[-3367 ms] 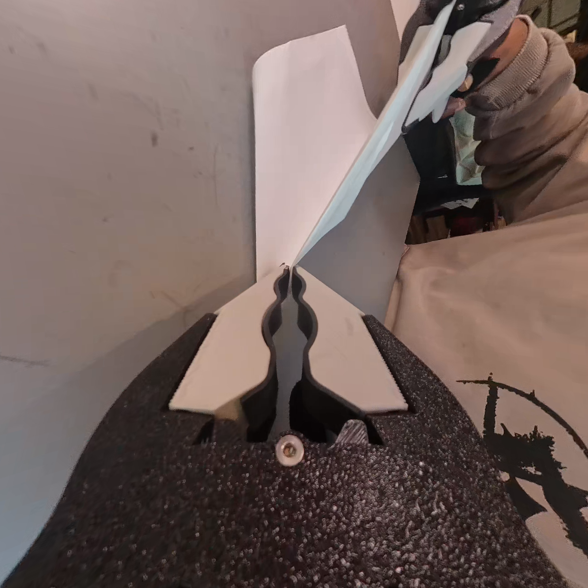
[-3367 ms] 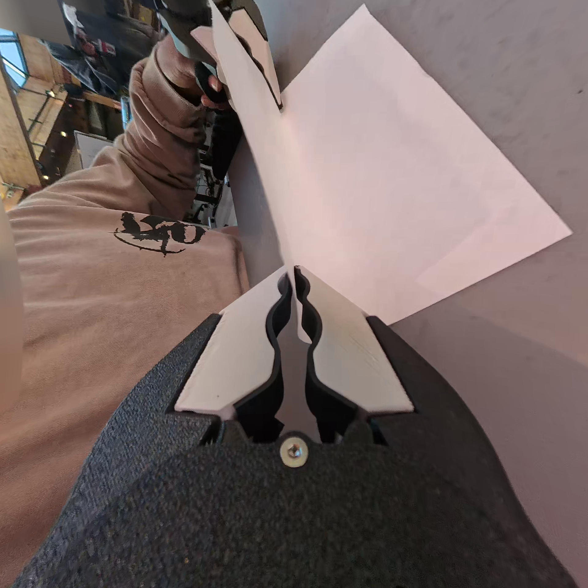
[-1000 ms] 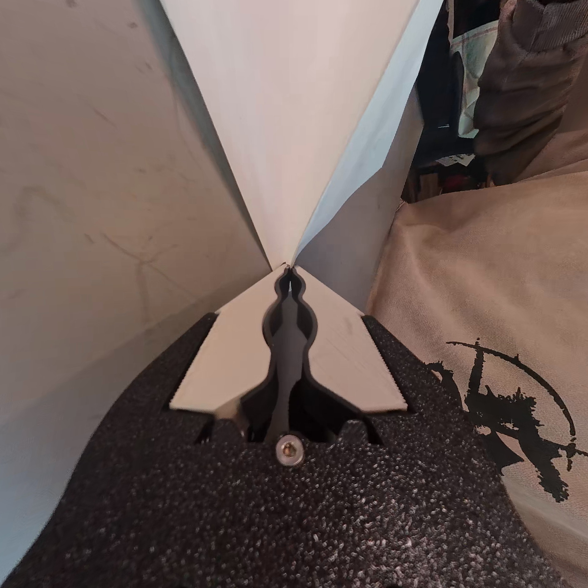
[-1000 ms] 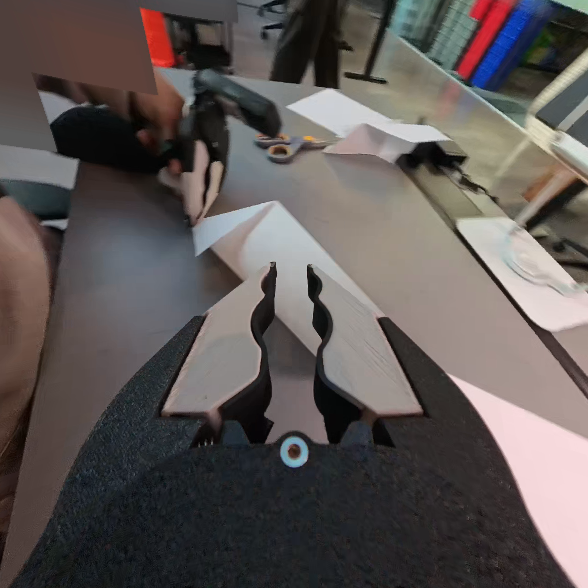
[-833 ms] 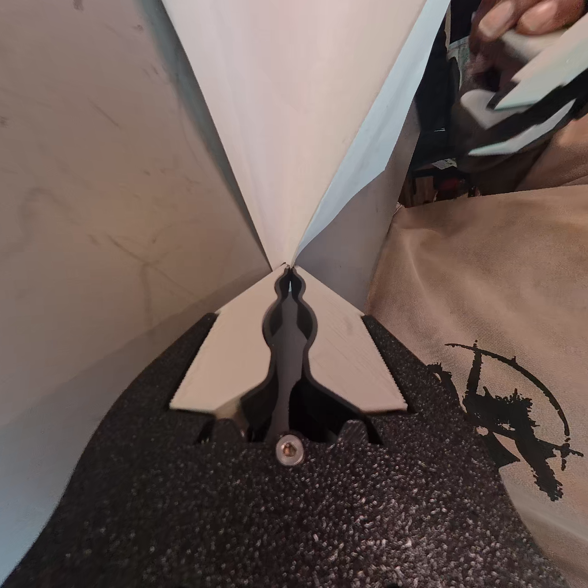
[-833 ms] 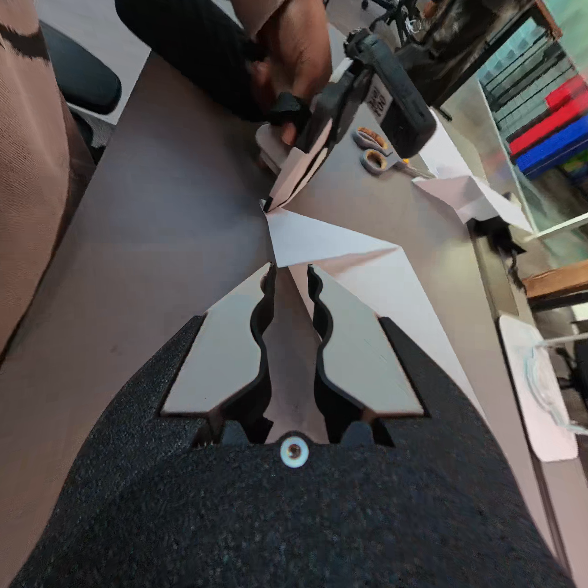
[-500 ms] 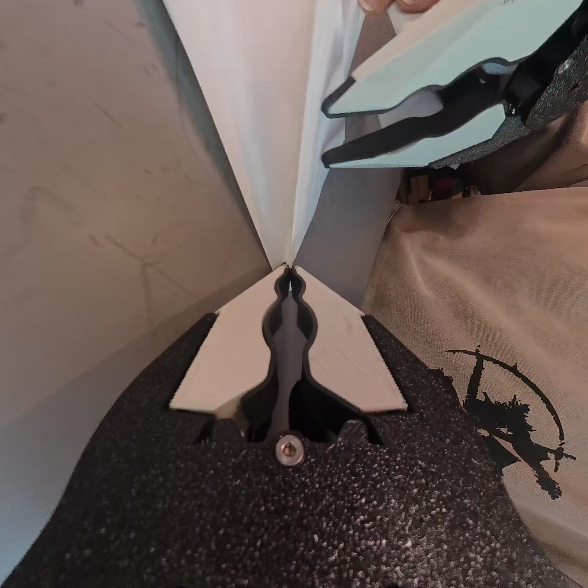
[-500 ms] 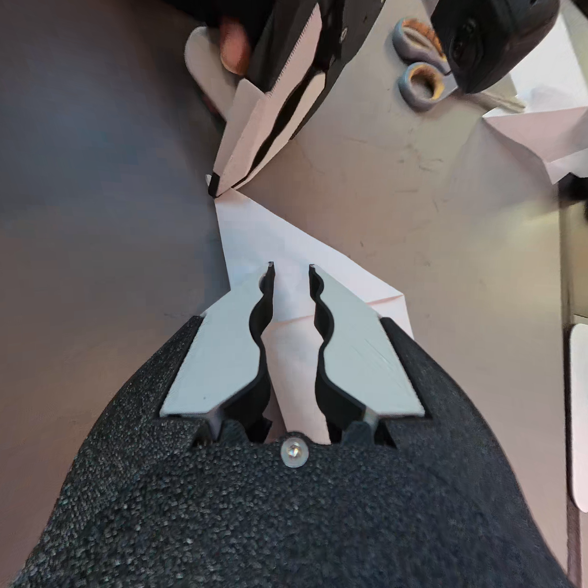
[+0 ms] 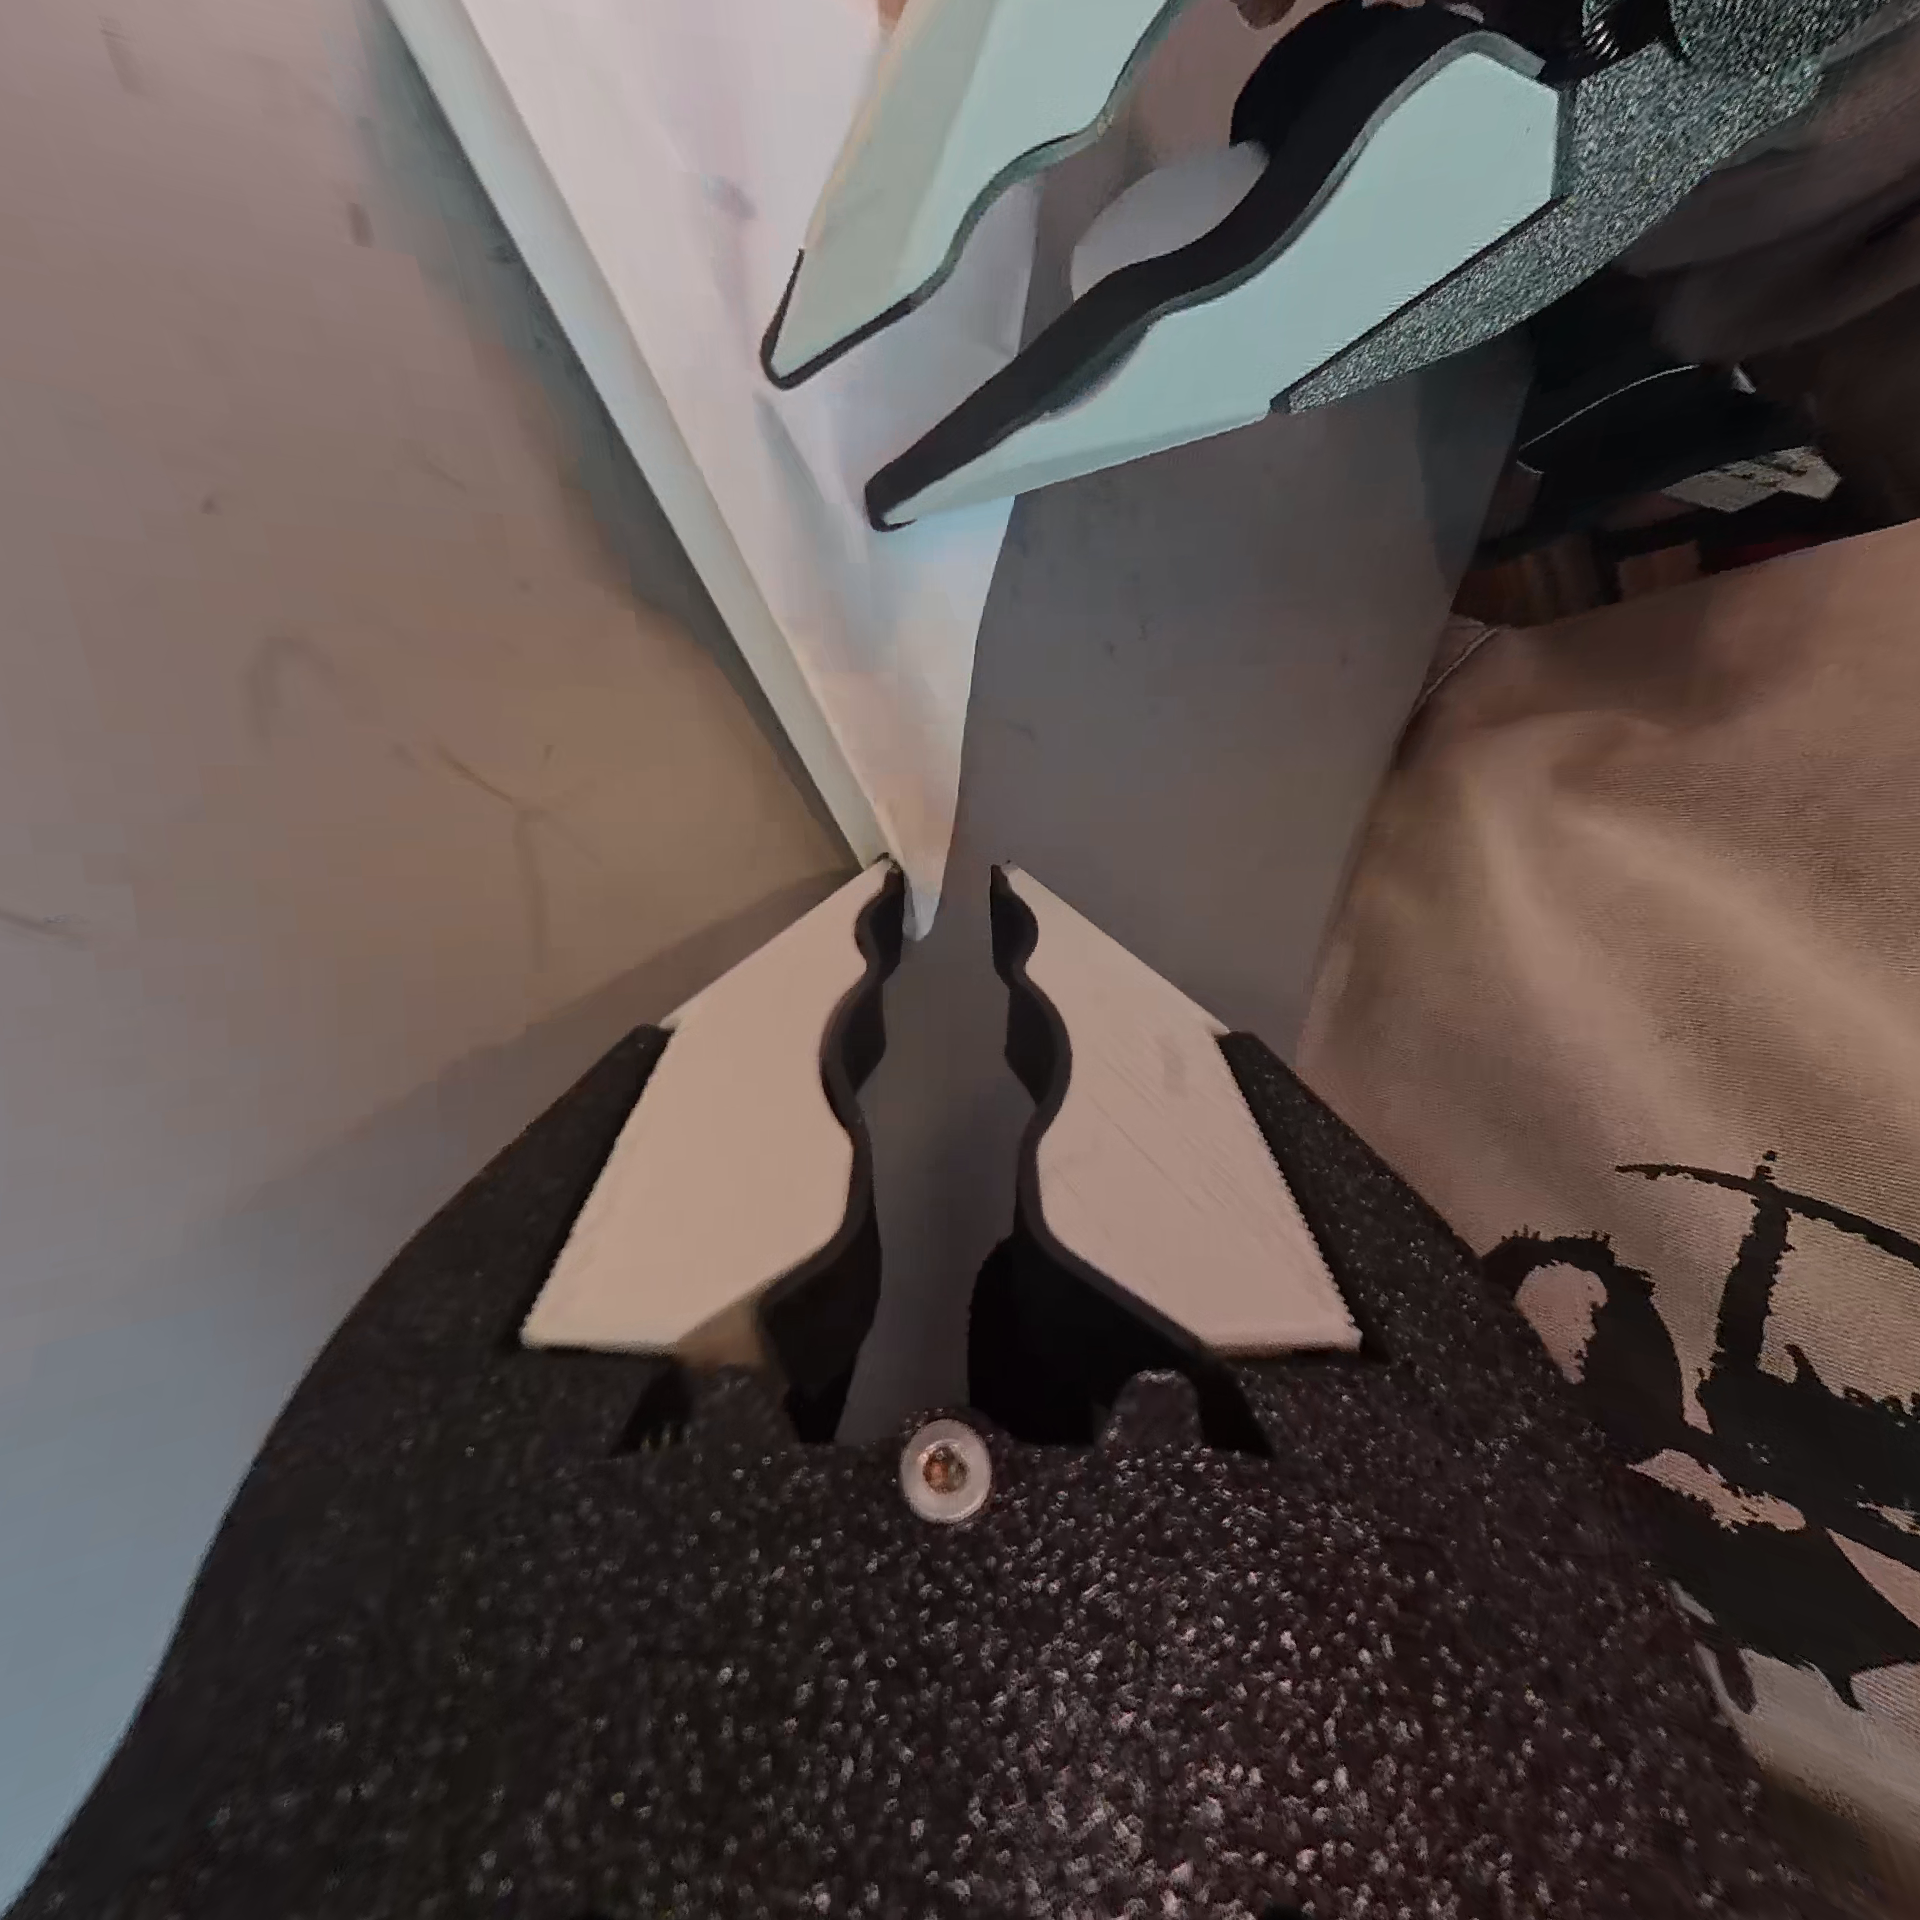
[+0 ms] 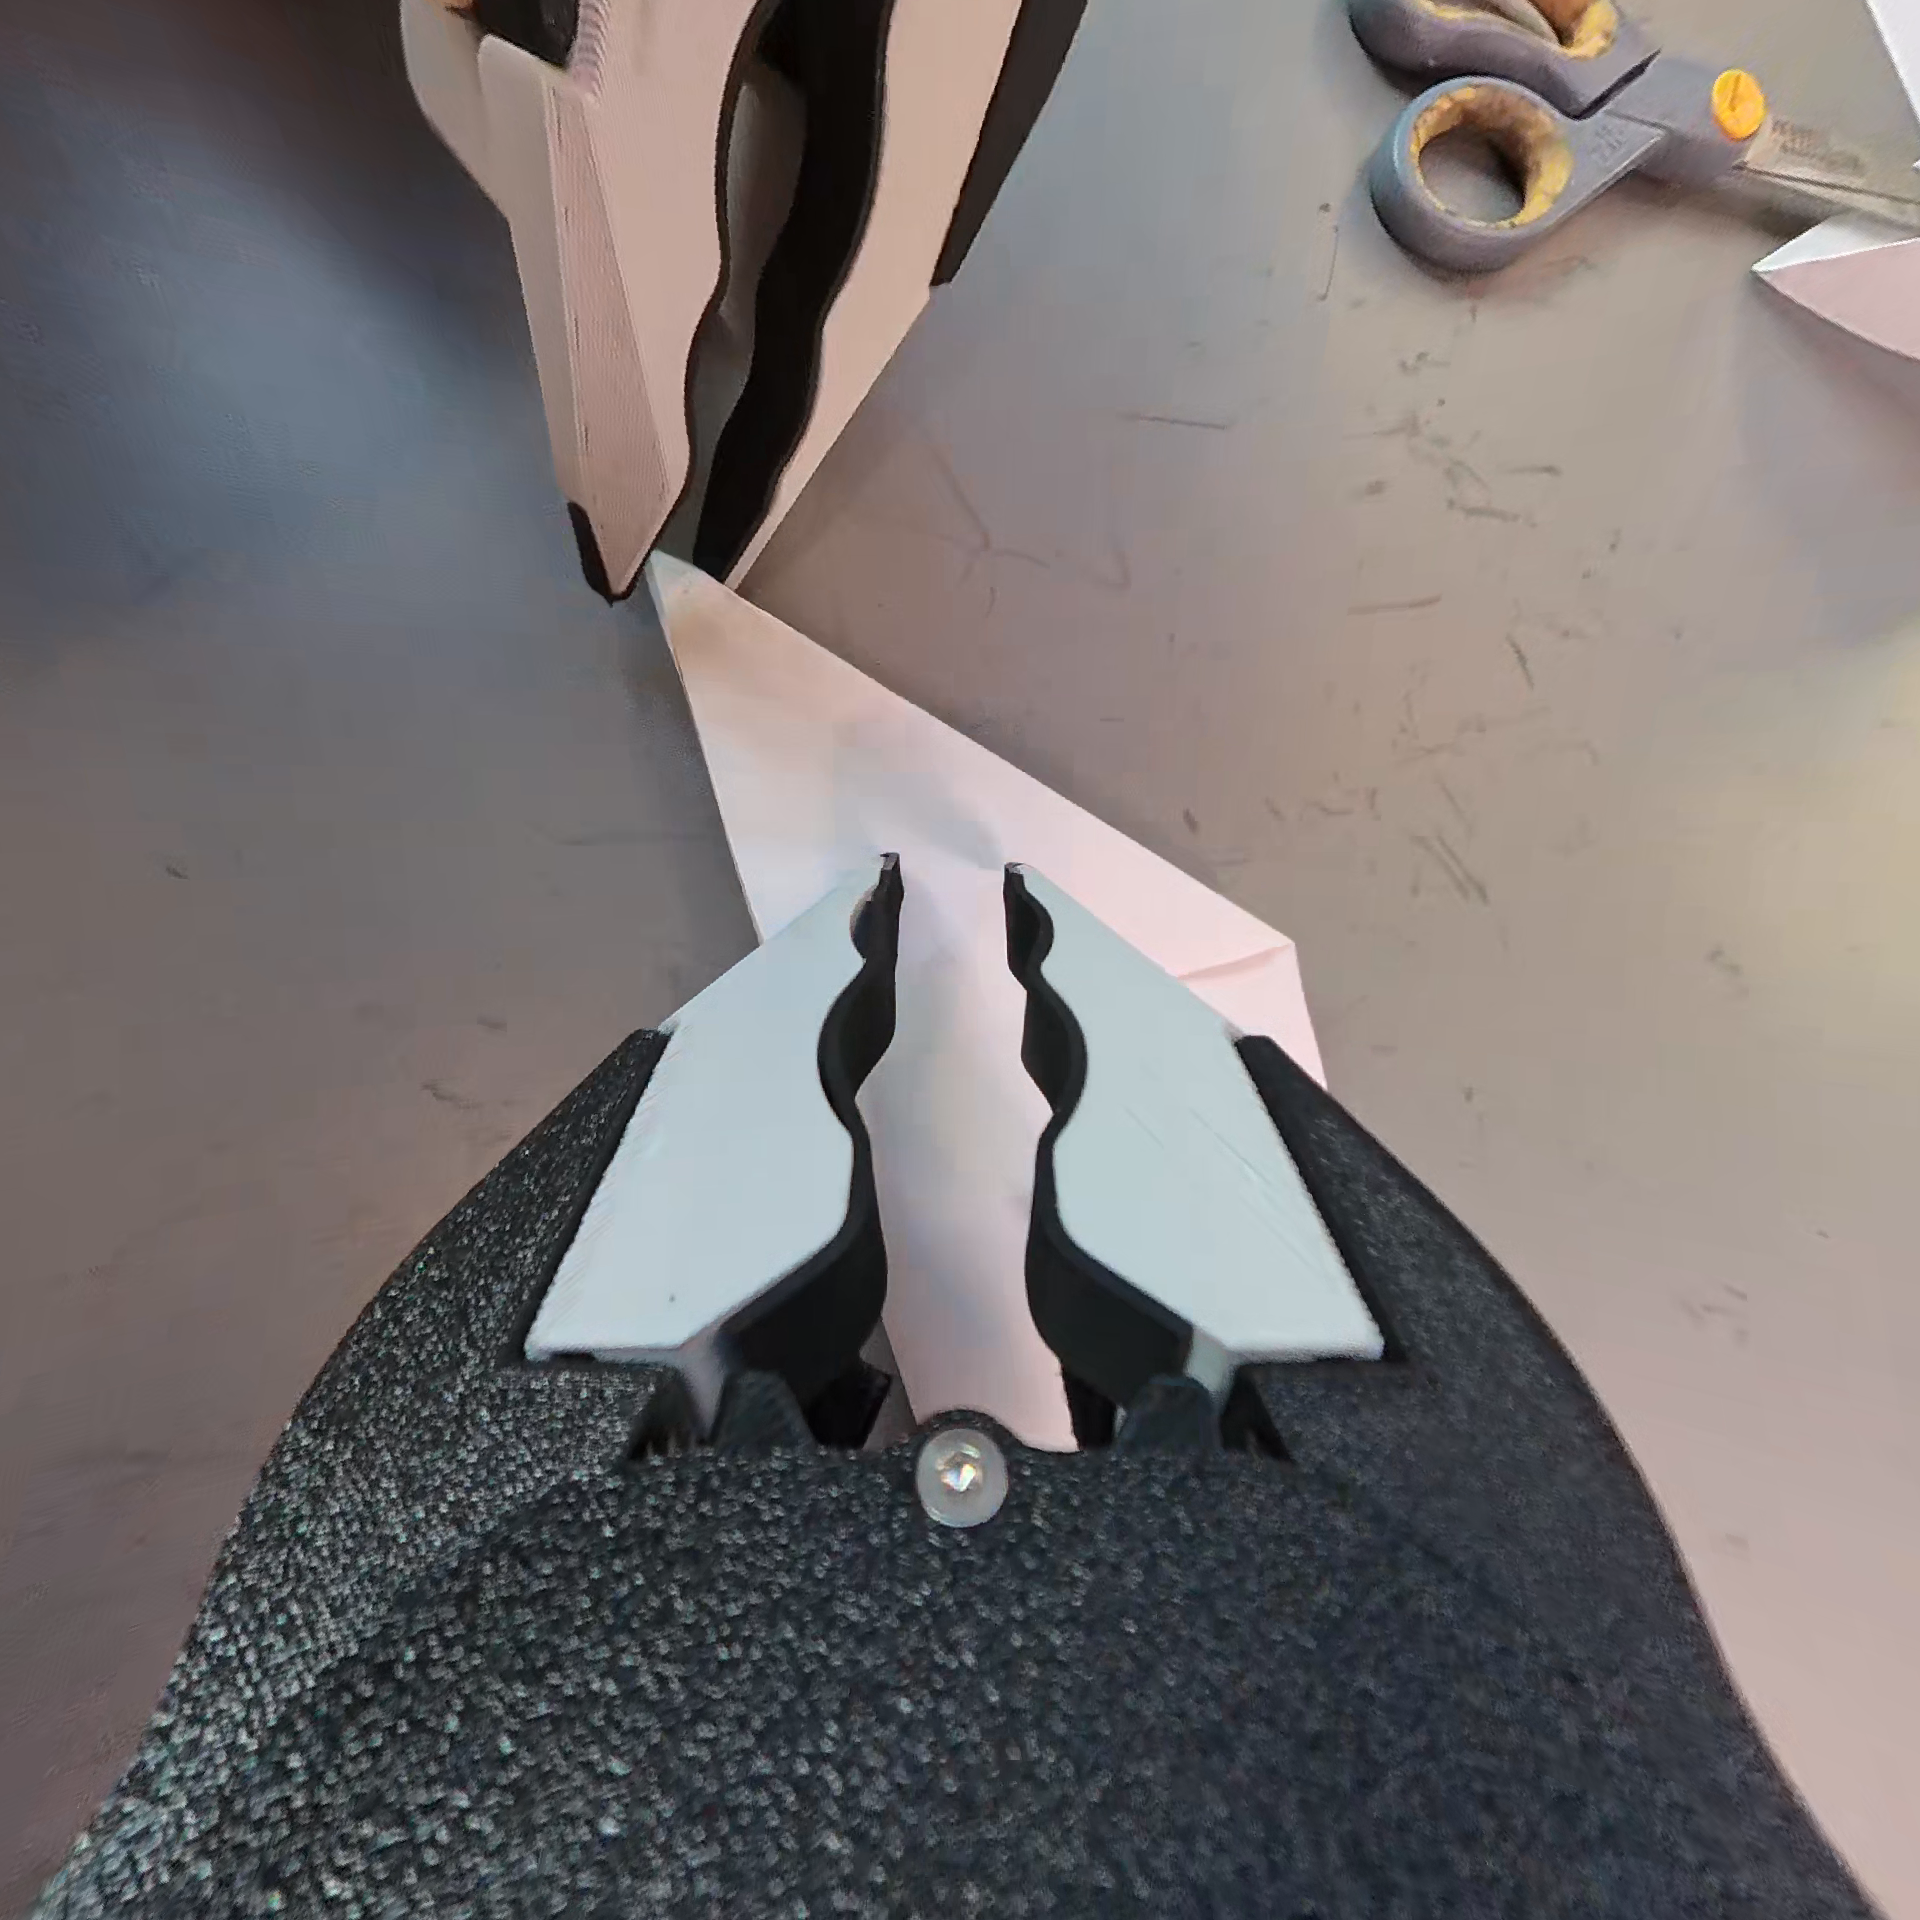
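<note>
Paper (image 10: 831,758) folded | left gripper (image 9: 940,873), right gripper (image 10: 945,868) both narrowly parted | scissors (image 10: 1558,125) print perhaps unreadable

We see a white folded paper (image 10: 831,758) lying flat on the grey table (image 10: 1351,623), running from the centre of the right wrist frame down toward the bottom. It narrows to a sharp point at upper left centre, with a creased corner at right centre.
</note>
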Tool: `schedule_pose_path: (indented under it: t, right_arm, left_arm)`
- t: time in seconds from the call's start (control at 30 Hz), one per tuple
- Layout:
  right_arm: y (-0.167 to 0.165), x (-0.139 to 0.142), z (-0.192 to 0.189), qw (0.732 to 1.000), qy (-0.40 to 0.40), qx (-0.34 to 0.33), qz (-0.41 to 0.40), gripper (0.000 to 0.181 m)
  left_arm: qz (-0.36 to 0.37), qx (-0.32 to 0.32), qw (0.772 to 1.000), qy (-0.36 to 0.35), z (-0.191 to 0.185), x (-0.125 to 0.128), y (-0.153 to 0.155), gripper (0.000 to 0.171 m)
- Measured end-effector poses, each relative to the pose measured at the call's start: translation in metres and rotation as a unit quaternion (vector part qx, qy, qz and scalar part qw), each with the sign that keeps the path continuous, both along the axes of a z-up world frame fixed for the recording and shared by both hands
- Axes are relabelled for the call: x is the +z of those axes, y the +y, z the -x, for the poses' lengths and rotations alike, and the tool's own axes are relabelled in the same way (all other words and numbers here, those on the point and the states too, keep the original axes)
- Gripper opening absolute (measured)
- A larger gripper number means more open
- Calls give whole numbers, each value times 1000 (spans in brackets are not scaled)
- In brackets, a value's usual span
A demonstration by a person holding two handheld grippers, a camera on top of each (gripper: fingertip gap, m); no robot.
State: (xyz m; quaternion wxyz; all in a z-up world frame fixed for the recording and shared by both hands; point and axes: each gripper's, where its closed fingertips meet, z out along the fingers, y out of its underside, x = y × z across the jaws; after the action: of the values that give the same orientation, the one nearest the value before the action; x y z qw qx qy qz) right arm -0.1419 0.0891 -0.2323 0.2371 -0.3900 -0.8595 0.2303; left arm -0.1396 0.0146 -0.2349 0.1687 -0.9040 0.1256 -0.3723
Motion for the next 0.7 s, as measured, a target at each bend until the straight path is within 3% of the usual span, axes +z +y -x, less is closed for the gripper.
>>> schedule_pose_path:
  t: [0.27,0.4,0.7]
  right_arm:
    - [1,-3,-3,1000,-3,-7,7,19]
    - [0,-6,-3,1000,-1,0,2,19]
    - [0,-9,-5,1000,1,5,15,21]
  left_arm:
    - [-73,18,996,45,13,11,4,9]
    - [-87,-1,993,74,5,2,2,0]
    - [-96,-19,991,87,-3,-7,0,0]
